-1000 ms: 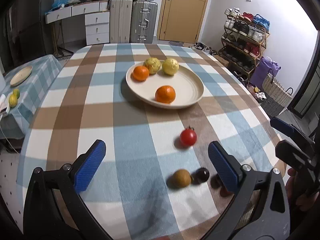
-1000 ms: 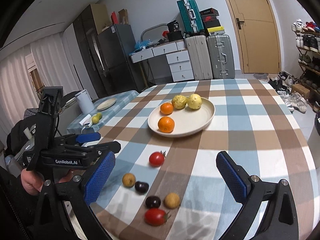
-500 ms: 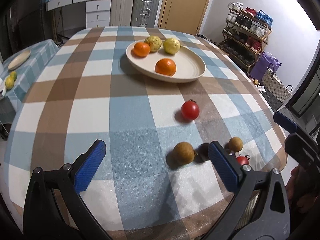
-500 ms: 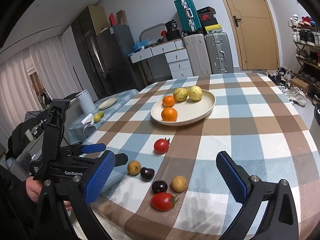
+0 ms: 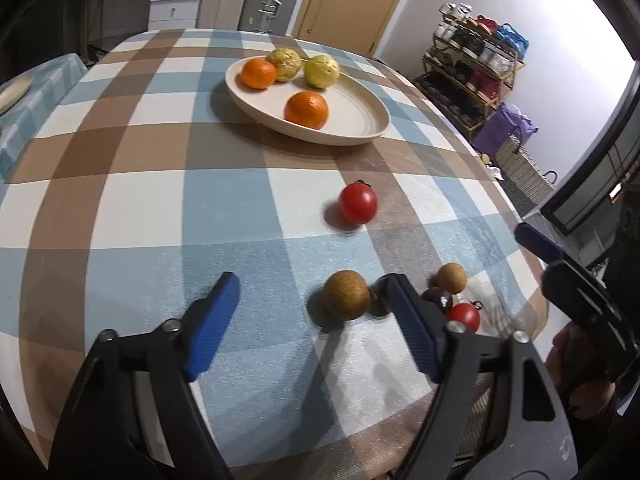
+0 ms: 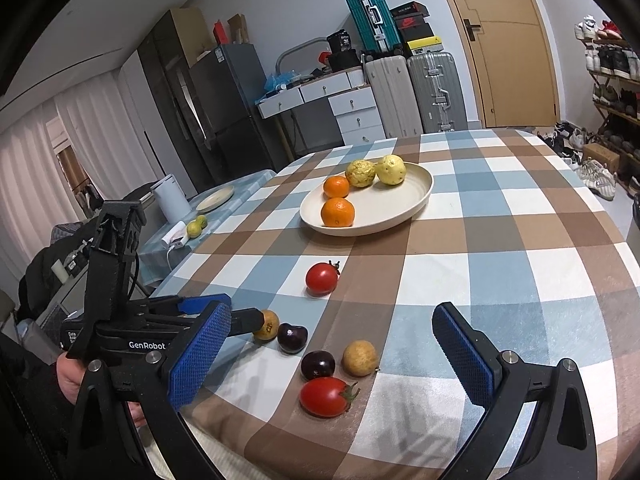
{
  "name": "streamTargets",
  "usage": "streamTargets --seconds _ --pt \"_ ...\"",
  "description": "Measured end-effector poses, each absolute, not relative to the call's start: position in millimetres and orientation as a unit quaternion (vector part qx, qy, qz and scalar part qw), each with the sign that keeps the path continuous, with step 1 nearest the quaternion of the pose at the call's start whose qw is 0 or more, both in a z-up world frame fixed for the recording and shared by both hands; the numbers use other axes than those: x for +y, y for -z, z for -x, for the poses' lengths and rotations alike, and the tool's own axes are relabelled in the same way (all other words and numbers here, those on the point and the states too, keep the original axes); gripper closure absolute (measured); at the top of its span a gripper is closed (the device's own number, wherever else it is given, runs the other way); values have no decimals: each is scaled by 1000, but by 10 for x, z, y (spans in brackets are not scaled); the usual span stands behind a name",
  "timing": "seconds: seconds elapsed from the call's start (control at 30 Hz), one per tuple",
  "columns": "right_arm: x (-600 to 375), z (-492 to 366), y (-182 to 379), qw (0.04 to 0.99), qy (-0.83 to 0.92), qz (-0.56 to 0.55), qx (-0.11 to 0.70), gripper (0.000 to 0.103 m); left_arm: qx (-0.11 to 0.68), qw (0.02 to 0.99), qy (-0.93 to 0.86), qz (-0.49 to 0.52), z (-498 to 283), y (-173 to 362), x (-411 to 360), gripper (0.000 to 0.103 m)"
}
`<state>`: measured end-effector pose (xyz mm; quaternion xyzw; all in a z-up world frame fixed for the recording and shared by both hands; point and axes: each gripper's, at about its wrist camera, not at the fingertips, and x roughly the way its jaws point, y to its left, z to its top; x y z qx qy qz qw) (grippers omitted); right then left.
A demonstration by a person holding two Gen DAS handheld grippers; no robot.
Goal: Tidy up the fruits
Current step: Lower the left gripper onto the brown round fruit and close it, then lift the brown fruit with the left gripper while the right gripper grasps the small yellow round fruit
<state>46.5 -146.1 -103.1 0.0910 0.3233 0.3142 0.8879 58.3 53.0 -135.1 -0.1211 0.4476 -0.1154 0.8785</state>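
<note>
- The left gripper (image 5: 310,292) has its jaws partly open; they have just been closing from a much wider spread, and a brown round fruit (image 5: 346,294) now sits between them, close against the right-hand pad, which has the dark fruit (image 6: 292,337) tucked behind it. The other pad is well clear of it, so nothing is gripped yet.
- Compared with a second ago, this gripper has dipped toward the tabletop (image 5: 140,208) and tilted down, so the loose fruits sit higher and larger in its view.
- Just beyond its right-hand pad lie a second brown fruit (image 5: 451,277), another dark fruit (image 5: 439,299) and a small tomato (image 5: 463,316); a larger tomato (image 5: 358,203) rests alone further out.
- The plate (image 5: 360,118) stands well beyond, holding two oranges (image 5: 306,109) and two yellow-green fruits (image 5: 321,71).
- The right gripper (image 6: 332,354) hovers with its jaws wide apart and empty, the near cluster of fruit below them.
- My reading: the pick of the brown fruit has begun, and the neighbouring dark fruit beside the pad could be nudged or pinched along with it.
</note>
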Motion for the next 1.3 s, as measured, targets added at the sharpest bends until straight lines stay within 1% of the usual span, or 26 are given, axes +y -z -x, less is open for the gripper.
streamTargets --seconds 0.07,0.17,0.23,0.33,0.37,0.4,0.43,0.47,0.5,0.8,1.0,1.3 --pt "-1469 -479 1044 887 -314 -94 325 0 448 878 123 118 -587 1355 512 41" --pt "-1481 -499 1056 886 -314 -99 327 0 454 872 137 120 -603 1378 494 52" --pt "-1487 -505 1061 886 -314 -101 327 0 461 867 143 120 -616 1402 482 55" --pt "-1477 -511 1073 885 -313 -98 331 0 461 867 145 122 -609 1411 478 56" --pt "-1471 -510 1080 884 -313 -97 334 0 462 866 149 123 -607 1413 473 60" --pt "-1472 -506 1084 884 -313 -96 334 0 462 865 154 124 -604 1418 470 61" --pt "-1477 -503 1092 883 -314 -97 334 0 462 864 158 125 -605 1421 462 65" --pt "-1482 -502 1101 883 -313 -99 335 0 462 863 161 125 -603 1424 453 74" --pt "-1487 -504 1111 882 -313 -100 337 0 464 862 164 124 -611 1430 442 78" --pt "-1545 -519 1159 878 -310 -108 349 0 457 864 163 134 -586 1378 514 78" --pt "-1638 -630 1292 856 -312 -155 381 0 445 870 162 138 -547 1283 580 78" --pt "-1613 -616 1356 857 -295 -148 396 0 433 876 163 135 -494 1204 600 78"
